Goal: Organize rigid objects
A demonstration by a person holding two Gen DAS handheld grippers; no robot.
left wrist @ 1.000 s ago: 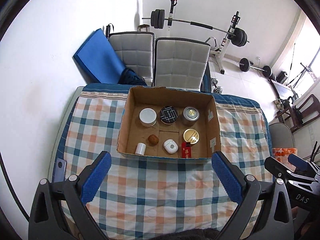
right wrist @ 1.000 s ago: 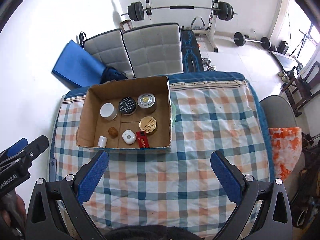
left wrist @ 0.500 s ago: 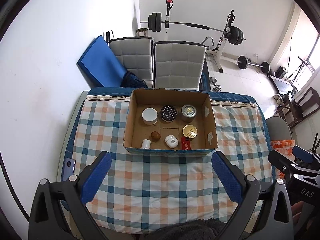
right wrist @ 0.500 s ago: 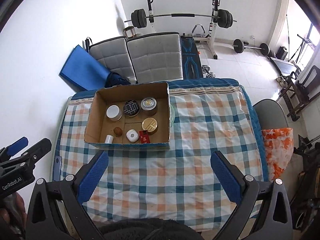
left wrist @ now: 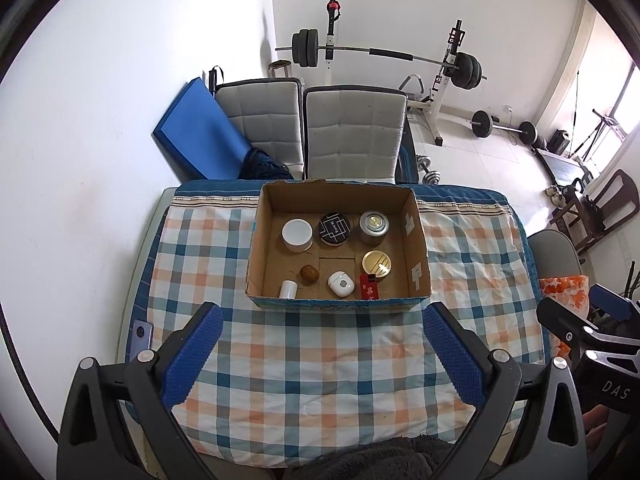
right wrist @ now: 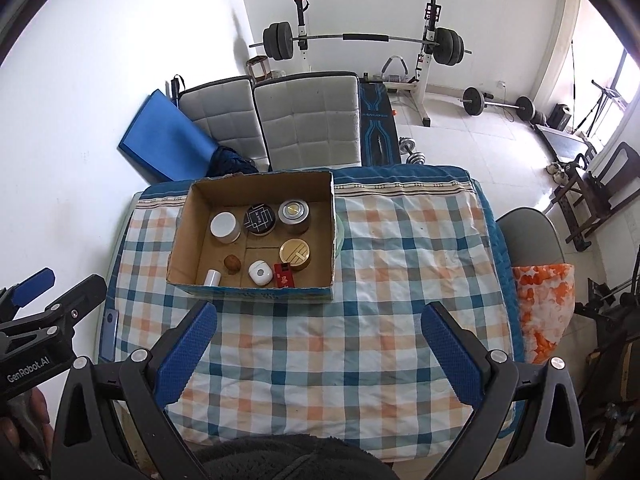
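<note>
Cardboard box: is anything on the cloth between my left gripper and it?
Nothing visible. Only bare checked tablecloth lies between the open left gripper and the cardboard box; its near wall stands before the items inside.

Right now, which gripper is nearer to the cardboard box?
Left. The left gripper faces the cardboard box head-on; the right gripper hovers off to the box's right.

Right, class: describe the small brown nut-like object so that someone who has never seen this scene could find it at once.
Find the open cardboard box on the checked tablecloth. In its near row, second from the left, lies the small brown nut-like object, between a small white cylinder and a white rounded case. It is the only brown, rough-looking item; everything beside it is white.
</note>
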